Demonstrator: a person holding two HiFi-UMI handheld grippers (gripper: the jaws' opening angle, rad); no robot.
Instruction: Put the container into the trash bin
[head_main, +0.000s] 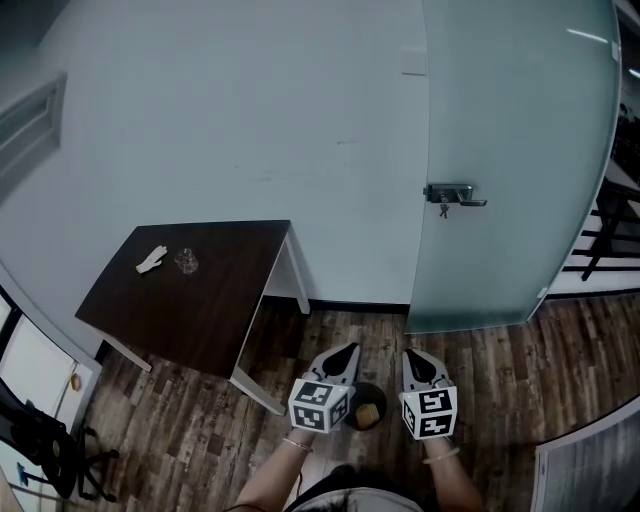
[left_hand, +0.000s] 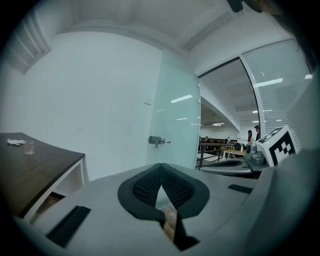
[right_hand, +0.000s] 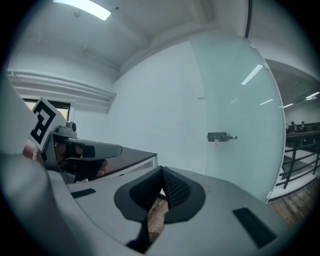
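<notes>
A small clear container (head_main: 186, 262) stands on the dark table (head_main: 215, 310) at the far left, next to a crumpled white item (head_main: 151, 260). In the left gripper view the container (left_hand: 29, 147) is small and far off to the left. A dark round trash bin (head_main: 357, 392) sits on the wooden floor between my two grippers, with a yellowish object inside it. My left gripper (head_main: 345, 351) (left_hand: 161, 167) is shut and holds nothing. My right gripper (head_main: 412, 357) (right_hand: 161, 173) is also shut and empty. Both point roughly level toward the wall, well away from the table.
A frosted glass door (head_main: 520, 160) with a metal handle (head_main: 452, 195) stands ahead on the right. A pale wall (head_main: 240, 120) rises behind the table. A black chair base (head_main: 50, 450) shows at the lower left. A railing (head_main: 610, 230) is at the far right.
</notes>
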